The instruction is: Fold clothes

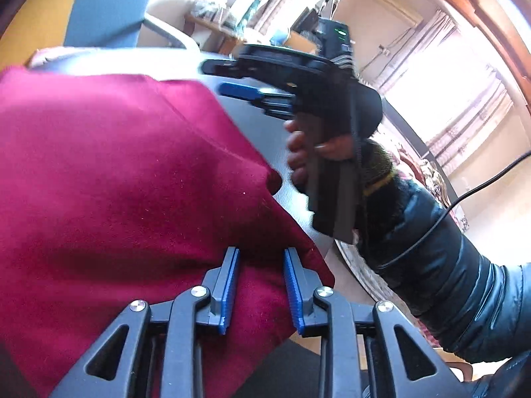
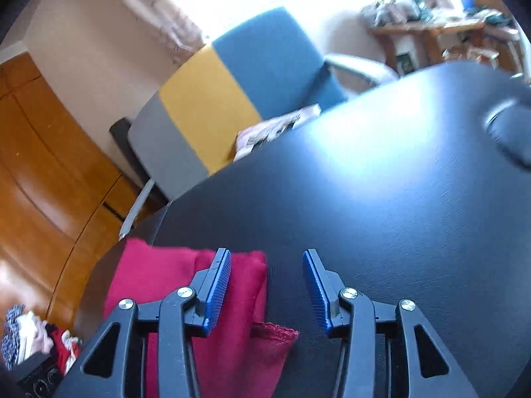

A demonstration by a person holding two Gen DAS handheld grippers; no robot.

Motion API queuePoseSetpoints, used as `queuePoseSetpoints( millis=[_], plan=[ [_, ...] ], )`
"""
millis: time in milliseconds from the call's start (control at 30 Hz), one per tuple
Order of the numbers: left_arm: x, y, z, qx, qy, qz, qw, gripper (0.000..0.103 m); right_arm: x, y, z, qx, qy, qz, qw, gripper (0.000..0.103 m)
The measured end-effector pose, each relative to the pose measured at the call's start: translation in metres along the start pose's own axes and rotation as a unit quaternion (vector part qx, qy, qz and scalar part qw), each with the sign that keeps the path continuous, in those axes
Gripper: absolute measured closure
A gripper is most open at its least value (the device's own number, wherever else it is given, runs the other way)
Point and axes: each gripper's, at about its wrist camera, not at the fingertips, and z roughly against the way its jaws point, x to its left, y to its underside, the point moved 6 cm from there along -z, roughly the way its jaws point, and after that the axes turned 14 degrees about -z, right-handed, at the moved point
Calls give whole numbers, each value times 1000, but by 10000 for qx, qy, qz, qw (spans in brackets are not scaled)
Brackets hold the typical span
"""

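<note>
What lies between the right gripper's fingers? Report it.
Right wrist view: mostly bare black table, the red cloth edge reaching in from the left; right gripper grips nothing.

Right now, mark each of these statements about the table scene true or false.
1. The dark red fabric garment lies on the black table. True.
2. The right hand-held gripper clamps the garment. False: its jaws stand apart over bare table.
3. A blue, yellow and grey chair stands beyond the table. True.
4. The left hand-held gripper hovers over bare table. False: garment fills the gap between its jaws.
</note>
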Motion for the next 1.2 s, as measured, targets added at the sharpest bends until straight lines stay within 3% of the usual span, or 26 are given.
queuePoseSetpoints(
  millis=[100, 233, 300, 367, 467, 567, 600, 667, 767, 800, 867, 967, 1133, 1200],
  plan=[
    [1, 3, 33, -377, -321, -56, 9988, 76, 28, -11, 32, -258, -109, -63, 9996, 49],
    [16, 10, 71, -768, -793, 12, 9939, 75, 78, -3, 50, -201, -614, -331, 9974, 40],
    [27, 18, 74, -729, -988, 139, 9923, 75, 100, 6, 52, -130, -825, -492, 9953, 40],
    [32, 26, 70, -613, -1074, 242, 9920, 75, 112, 25, 38, -79, -744, -506, 9959, 40],
    [39, 39, 59, -362, -1101, 331, 9927, 75, 101, 49, 12, -284, -251, -394, 9985, 40],
    [43, 50, 54, -390, -1006, 472, 9930, 75, 63, 59, -15, -250, 271, -581, 9976, 40],
    [45, 53, 52, -438, -942, 563, 9930, 75, 51, 61, -21, -243, 445, -522, 9973, 44],
    [51, 57, 50, -520, -771, 769, 9927, 86, 27, 64, -32, -230, 792, -398, 9958, 47],
    [55, 60, 52, -586, -836, 831, 9913, 90, 10, 58, -34, -223, 544, -723, 9956, 47],
    [54, 53, 56, -642, -854, 857, 9906, 90, 11, 57, -35, -205, 557, -661, 9960, 47],
    [55, 36, 70, -886, -942, 872, 9878, 79, 15, 57, -37, -182, 571, -537, 9968, 43],
    [63, 6, 102, -1415, -1143, 846, 9797, 79, 16, 56, -38, -153, 516, -495, 9973, 42],
    [107, -43, 118, -1677, -1891, 1031, 9620, 78, 23, 57, -41, -95, 481, -344, 9982, 38],
    [119, -56, 105, -1562, -2134, 1126, 9578, 78, 23, 57, -41, -94, 445, -345, 9984, 37]
  ],
)
